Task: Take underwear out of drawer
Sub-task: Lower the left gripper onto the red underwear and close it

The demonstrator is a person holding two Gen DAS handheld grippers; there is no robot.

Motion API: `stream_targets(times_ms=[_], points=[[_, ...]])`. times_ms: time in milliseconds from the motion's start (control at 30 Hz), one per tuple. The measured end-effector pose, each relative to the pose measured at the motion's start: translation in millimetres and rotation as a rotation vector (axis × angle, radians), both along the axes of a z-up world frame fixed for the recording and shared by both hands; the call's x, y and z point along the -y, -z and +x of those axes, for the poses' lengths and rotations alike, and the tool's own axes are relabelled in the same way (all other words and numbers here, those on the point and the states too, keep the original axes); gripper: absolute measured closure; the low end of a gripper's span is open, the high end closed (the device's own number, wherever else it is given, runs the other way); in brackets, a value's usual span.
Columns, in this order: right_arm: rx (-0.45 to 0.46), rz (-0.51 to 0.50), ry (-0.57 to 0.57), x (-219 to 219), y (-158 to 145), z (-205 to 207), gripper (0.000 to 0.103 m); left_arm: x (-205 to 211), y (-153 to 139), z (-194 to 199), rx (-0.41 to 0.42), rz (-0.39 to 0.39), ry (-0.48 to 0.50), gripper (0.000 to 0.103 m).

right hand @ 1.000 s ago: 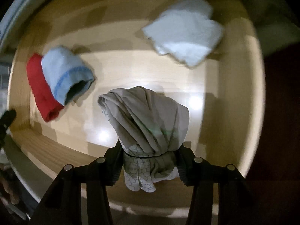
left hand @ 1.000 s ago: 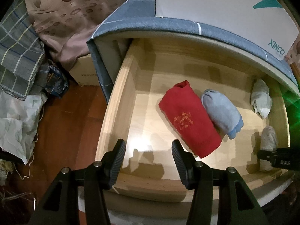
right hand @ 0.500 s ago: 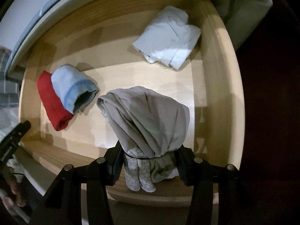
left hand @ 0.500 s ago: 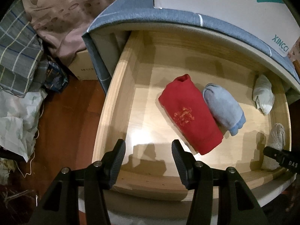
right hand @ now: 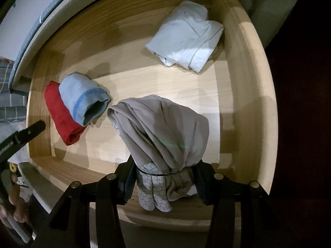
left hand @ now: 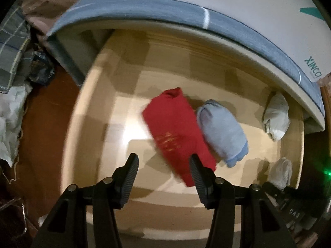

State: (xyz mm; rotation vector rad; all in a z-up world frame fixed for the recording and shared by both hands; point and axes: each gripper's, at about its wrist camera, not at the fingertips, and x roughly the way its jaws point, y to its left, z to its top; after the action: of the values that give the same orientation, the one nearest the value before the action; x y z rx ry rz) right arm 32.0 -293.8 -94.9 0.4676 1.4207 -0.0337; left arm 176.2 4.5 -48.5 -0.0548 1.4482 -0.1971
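The open wooden drawer (left hand: 97, 107) (right hand: 246, 86) holds folded underwear. My right gripper (right hand: 163, 172) is shut on a beige underwear bundle (right hand: 165, 128) and holds it above the drawer floor; the bundle also shows in the left wrist view (left hand: 282, 170). A red roll (left hand: 175, 128) (right hand: 60, 113) lies beside a light blue roll (left hand: 222, 130) (right hand: 82, 95). A white folded piece (left hand: 276, 117) (right hand: 186, 37) lies at the back right. My left gripper (left hand: 163, 161) is open and empty above the drawer's front, its right finger over the red roll.
A blue-edged top (left hand: 186, 14) overhangs the drawer's back. Clothes and bags (left hand: 12, 82) lie on the brown floor (left hand: 45, 124) to the left. A white box (left hand: 248, 10) sits on top.
My left gripper has moved forward and right toward the red roll. My right gripper has lifted the beige bundle up and back from the drawer floor.
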Motion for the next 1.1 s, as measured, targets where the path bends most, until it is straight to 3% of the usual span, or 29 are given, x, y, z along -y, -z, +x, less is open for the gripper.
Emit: stream_targets(times_ms=[233, 500, 667, 1100], points=[[-0.001, 0.029, 0.002, 5.1, 2.0, -1.1, 0.058, 18.5, 24.3, 17.9, -0.103, -0.025, -0.044, 0.051], [-0.002, 0.048, -0.001, 4.6, 6.3, 0.5, 0.058, 28.8, 41.0, 35.4, -0.136, 0.044, -0.043, 0.046], [-0.002, 0.052, -0.001, 8.6, 4.5, -1.5, 0.058, 27.0, 51.0, 40.5, -0.180, 0.040, -0.054, 0.044], [-0.002, 0.055, -0.001, 9.6, 4.1, -1.8, 0.058, 33.4, 58.0, 38.3, -0.215, 0.095, 0.019, 0.044]])
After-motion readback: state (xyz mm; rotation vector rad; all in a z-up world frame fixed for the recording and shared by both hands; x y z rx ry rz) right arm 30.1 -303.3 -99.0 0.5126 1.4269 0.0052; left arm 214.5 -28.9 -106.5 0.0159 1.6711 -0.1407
